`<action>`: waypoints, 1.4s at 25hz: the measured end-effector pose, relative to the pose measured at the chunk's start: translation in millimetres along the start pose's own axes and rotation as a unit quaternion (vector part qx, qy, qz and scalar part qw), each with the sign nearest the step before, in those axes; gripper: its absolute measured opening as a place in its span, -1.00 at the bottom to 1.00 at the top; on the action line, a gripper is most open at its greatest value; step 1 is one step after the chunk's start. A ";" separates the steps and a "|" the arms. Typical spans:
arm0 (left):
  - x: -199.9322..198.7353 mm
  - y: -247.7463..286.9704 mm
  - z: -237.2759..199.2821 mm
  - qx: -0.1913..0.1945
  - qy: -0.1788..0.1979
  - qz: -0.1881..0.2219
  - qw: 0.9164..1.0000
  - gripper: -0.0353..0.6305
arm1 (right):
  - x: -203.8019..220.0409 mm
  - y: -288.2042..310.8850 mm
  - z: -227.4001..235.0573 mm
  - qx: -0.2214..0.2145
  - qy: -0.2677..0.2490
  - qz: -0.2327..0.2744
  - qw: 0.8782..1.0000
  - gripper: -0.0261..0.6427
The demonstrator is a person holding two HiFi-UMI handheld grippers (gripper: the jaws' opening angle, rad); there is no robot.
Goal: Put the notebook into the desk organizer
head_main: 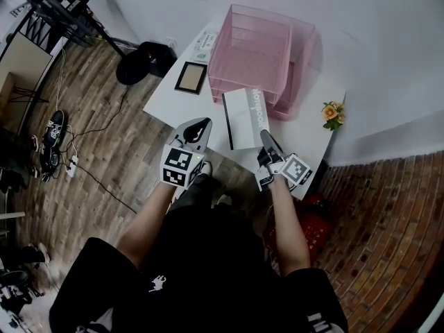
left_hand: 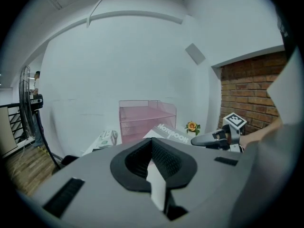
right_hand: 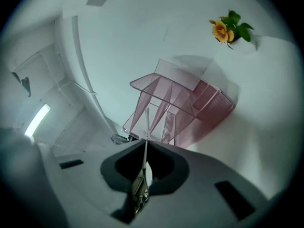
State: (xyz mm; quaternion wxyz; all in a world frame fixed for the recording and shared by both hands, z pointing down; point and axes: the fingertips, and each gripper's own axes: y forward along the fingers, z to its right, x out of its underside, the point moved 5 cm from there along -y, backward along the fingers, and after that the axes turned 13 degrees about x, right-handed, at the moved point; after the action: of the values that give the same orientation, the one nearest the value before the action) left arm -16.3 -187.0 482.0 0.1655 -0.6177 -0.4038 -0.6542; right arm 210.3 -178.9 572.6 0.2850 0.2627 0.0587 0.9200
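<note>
Head view: my right gripper [head_main: 266,139] clamps the notebook [head_main: 244,118] mid-frame, left gripper [head_main: 197,127] closed, empty; next, I judge, feed it level into the desk organizer [head_main: 263,47] above.

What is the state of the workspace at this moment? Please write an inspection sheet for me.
Surface: white table, partly bare.
Job's things: notebook in front of the pink mesh desk organizer, not yet inside.
Clutter: black frame, white packet, small flower.
Grippers: right hand-held gripper shut on the notebook's near corner; left hand-held gripper shut, empty.
Cables: loose cables and a power strip on the wooden floor, left of the table.
Surroundings: brick wall, black stand base, shoes.
</note>
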 end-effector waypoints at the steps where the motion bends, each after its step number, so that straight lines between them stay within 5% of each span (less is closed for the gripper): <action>1: 0.5 0.3 0.6 0.000 0.000 -0.001 1.000 -0.89 | -0.8 0.2 2.0 -0.001 0.011 0.001 1.000 -0.89; 23: 9.9 35.4 11.0 0.039 0.037 -0.021 0.998 -0.88 | -12.8 36.0 1.6 0.009 0.171 0.076 0.982 -0.89; 26: 14.2 43.0 9.9 0.062 0.037 -0.034 0.997 -0.56 | -12.9 41.9 3.3 0.014 0.191 0.082 0.978 -0.89; 35: 43.7 66.5 2.2 0.099 0.086 -0.115 0.985 -0.21 | -15.8 53.9 1.8 0.021 0.204 0.092 0.974 -0.89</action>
State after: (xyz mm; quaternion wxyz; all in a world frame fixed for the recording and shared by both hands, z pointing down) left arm 24.8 -214.2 544.5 0.1841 -0.4892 -0.5192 -0.6763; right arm 195.7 -232.5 581.0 0.1752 0.0799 0.1106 0.9750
